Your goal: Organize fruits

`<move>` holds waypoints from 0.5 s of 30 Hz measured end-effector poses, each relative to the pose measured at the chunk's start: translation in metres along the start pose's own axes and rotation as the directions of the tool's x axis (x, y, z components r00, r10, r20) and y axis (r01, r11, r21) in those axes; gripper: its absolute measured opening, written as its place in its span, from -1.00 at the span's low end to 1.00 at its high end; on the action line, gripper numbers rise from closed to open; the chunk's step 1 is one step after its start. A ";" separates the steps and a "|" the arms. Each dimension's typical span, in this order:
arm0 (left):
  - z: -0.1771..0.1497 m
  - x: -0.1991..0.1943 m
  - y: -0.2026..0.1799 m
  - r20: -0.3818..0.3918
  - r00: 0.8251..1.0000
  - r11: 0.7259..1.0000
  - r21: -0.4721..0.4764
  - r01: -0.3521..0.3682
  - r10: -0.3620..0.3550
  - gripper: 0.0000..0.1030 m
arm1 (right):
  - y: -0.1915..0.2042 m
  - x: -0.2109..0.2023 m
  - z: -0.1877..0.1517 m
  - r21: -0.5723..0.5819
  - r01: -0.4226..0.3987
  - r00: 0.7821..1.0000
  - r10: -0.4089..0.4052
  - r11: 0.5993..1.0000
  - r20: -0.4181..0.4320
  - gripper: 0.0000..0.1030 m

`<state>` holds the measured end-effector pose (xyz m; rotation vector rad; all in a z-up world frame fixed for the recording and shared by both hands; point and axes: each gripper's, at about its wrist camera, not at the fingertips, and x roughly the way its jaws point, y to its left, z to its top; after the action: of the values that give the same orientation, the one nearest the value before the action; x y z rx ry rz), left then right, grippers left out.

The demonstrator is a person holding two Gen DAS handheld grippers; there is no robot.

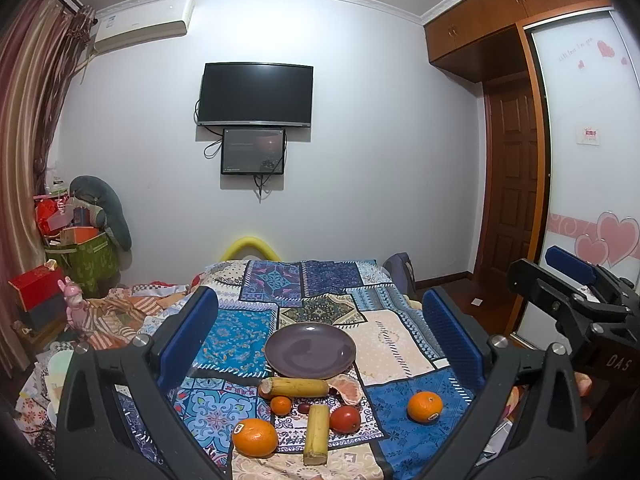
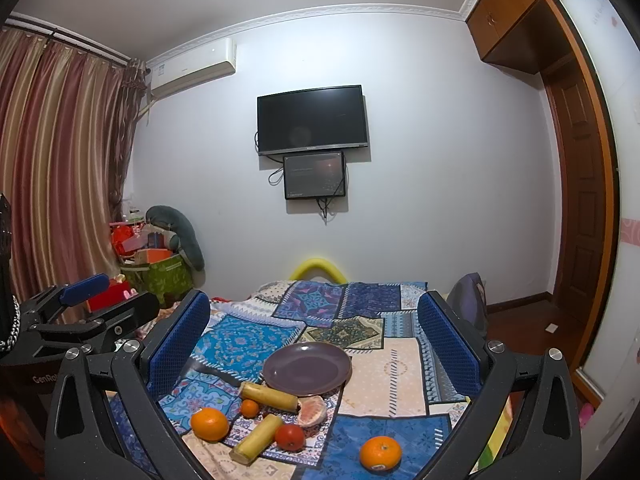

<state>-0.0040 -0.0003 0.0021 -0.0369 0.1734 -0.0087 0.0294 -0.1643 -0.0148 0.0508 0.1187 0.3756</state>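
Both tongs hover above the near end of a bed covered with a patchwork quilt (image 1: 392,344), each empty; the left tongs (image 1: 320,336) stand with blue pads wide apart, and the right tongs (image 2: 316,336) stand equally wide apart; in the left wrist view the right tongs also appear at the right edge, level with the left ones and well apart from the fruit; a purple plate (image 1: 310,350) lies empty on the quilt, between the pads in both views; the fruits lie on the quilt just nearer than the plate; one yellow stalk piece (image 1: 294,387) lies crosswise, touching or almost touching the near rim of the plate; a peeled pink citrus segment (image 1: 349,389) sits just to its right; a small orange (image 1: 281,405) lies just in front of the crosswise piece; a second yellow stalk piece (image 1: 317,434) lies lengthwise, pointing toward the camera; a red fruit (image 1: 345,419) rests just beside its right flank; a small dark red item between the small orange and the red fruit is too small to identify; a large orange (image 1: 255,437) with a sticker sits to the left of the lengthwise piece; another orange (image 1: 425,406) with a sticker sits apart to the right on a blue patch; a dark television (image 1: 256,94) hangs on the far wall above a smaller screen (image 1: 253,151); striped curtains (image 2: 60,168) hang at the left.
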 end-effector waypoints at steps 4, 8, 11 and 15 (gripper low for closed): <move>0.000 0.001 -0.001 0.000 1.000 1.000 0.001 0.000 0.000 1.00 | 0.000 -0.001 0.000 0.001 0.001 1.000 -0.001 1.000 0.001 1.00; -0.001 0.001 -0.001 0.002 1.000 1.000 0.005 0.001 -0.001 1.00 | 0.000 -0.001 0.000 0.001 -0.001 1.000 0.001 1.000 0.001 1.00; -0.001 0.000 -0.001 0.002 1.000 1.000 0.004 0.001 -0.001 1.00 | 0.000 -0.001 0.000 0.002 -0.001 1.000 0.001 1.000 0.004 1.00; -0.001 -0.001 -0.002 0.005 1.000 1.000 0.006 0.004 -0.004 1.00 | -0.001 -0.003 0.000 0.002 -0.004 1.000 0.004 1.000 0.007 1.00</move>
<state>-0.0050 -0.0024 0.0011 -0.0316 0.1685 -0.0131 0.0275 -0.1664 -0.0143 0.0545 0.1117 0.3789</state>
